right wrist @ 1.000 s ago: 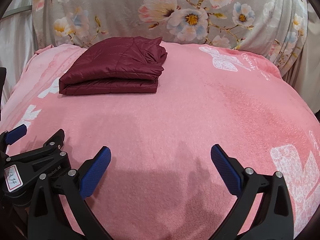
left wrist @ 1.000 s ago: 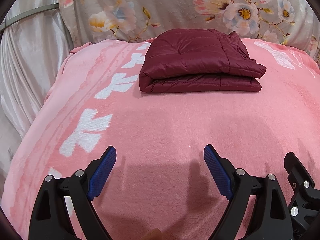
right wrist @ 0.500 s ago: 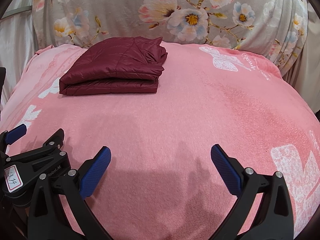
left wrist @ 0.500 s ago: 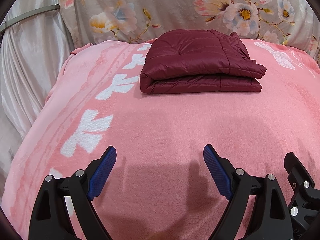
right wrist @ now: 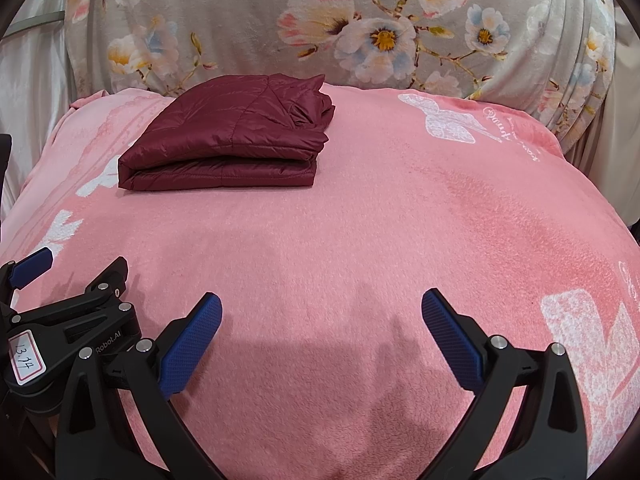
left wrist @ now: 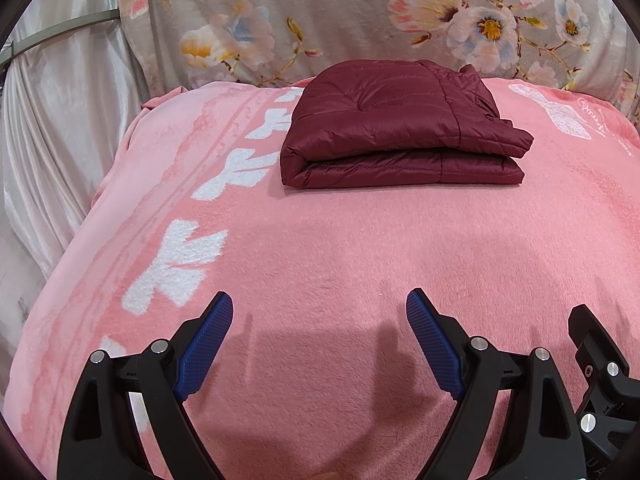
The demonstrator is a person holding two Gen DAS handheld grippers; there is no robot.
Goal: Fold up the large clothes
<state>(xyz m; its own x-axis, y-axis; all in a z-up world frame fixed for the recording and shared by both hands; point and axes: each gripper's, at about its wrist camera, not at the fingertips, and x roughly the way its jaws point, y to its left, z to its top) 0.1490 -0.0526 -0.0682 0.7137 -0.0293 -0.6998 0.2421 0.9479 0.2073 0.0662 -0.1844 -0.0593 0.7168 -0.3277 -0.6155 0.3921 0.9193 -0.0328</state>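
A dark red quilted jacket [left wrist: 400, 128] lies folded into a compact rectangle at the far side of the pink blanket [left wrist: 320, 248]; it also shows in the right wrist view [right wrist: 232, 140]. My left gripper [left wrist: 320, 312] is open and empty, low over the near part of the blanket, well short of the jacket. My right gripper [right wrist: 322, 312] is open and empty too, beside the left one, whose body [right wrist: 68, 320] shows at the left of the right wrist view.
A grey floral cloth [left wrist: 360, 12] rises behind the blanket. A pale satin curtain [left wrist: 52, 120] hangs at the left. The blanket falls away at its left edge and at its right edge [right wrist: 592, 168].
The left wrist view has crept very slightly back and down from the jacket. Both grippers stay open and nothing else has moved.
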